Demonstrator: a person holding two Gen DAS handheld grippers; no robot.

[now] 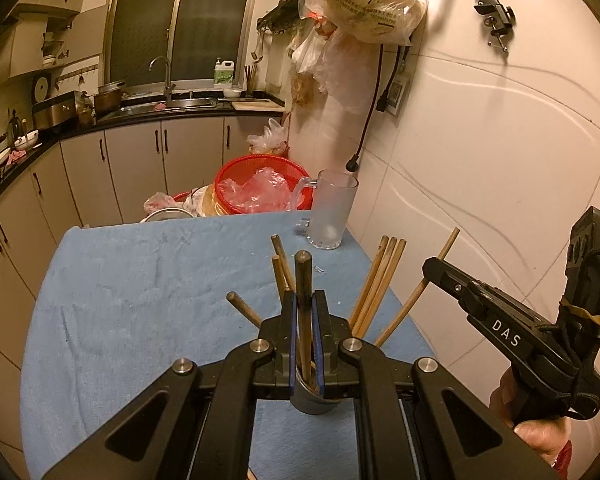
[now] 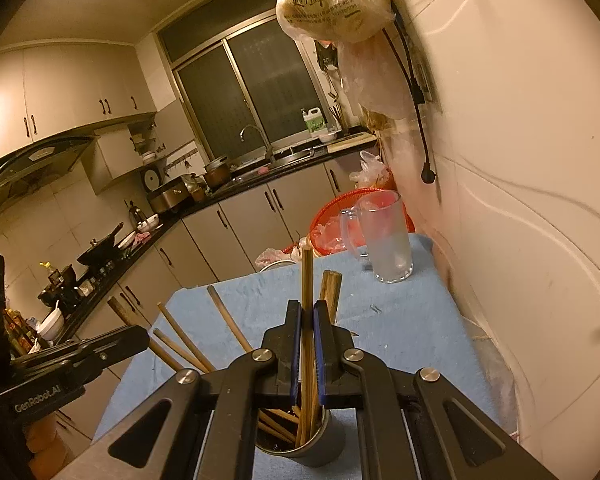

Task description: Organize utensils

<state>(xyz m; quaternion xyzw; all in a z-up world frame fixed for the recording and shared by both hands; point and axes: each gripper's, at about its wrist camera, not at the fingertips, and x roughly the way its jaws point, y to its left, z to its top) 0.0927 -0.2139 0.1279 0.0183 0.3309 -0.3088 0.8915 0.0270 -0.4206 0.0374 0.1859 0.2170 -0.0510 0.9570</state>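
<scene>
Blue cloth-covered table point(image 1: 140, 280): one, bearing everything listed. Frosted glass handled mug point(image 1: 332, 208): one, empty, at the far edge of the cloth, well beyond the cup. Dark round metal cup point(image 2: 300, 440): one, near edge, holding some eight or nine wooden chopsticks point(image 1: 380, 284) fanned outward. Left gripper point(image 1: 305, 334): clenched on one dark chopstick point(image 1: 303, 280) standing in the cup. Right gripper point(image 2: 307, 344): clenched on one lighter chopstick point(image 2: 307, 280), likewise. Collection appears nearly complete; releasing both remains.

Wood, cloth, metal and glass, as we see them

Matt wooden chopsticks point(image 2: 307, 320) in a dull metal cup point(image 2: 300, 446); fuzzy blue cloth point(image 1: 140, 280); frosted glass mug point(image 1: 332, 212) at one o'clock.
</scene>
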